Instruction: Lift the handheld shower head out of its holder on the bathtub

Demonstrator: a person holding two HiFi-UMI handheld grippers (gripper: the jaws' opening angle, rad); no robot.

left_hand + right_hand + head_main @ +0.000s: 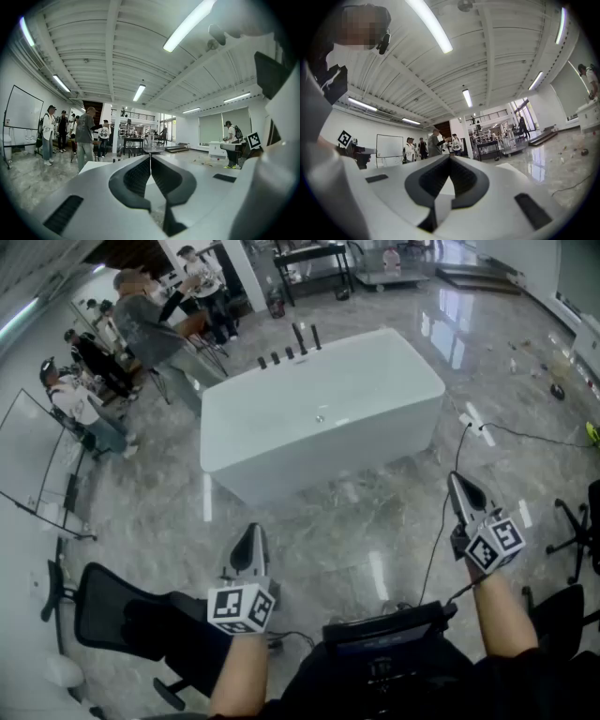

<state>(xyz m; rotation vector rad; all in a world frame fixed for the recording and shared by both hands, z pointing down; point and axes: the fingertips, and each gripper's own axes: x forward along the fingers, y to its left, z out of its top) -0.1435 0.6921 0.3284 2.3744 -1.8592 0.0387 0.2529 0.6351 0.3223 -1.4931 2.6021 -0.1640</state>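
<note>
Approach comes first: the left hand-held gripper (pixel 250 542) and right hand-held gripper (pixel 459 488) are both pressed together, empty, well apart from the glossy white bathtub (pixel 328 460). The handheld shower head (pixel 300 336) seems to be one of the slim dark fittings (pixel 281 354) upright on its far rim (too small to be sure). Spread one gripper's jaws, grip the smooth stem squarely, lift straight up.

Setting: large open lab or workshop hall, not a bathroom. White bathtub (pixel 319 418) stands alone on polished marble floor (pixel 375 521). Whiteboard (pixel 23 110) on stand, black office chair (pixel 112 615), group of people (pixel 141 320), beamed ceiling (pixel 93 37) with tube lights (pixel 187 23).
</note>
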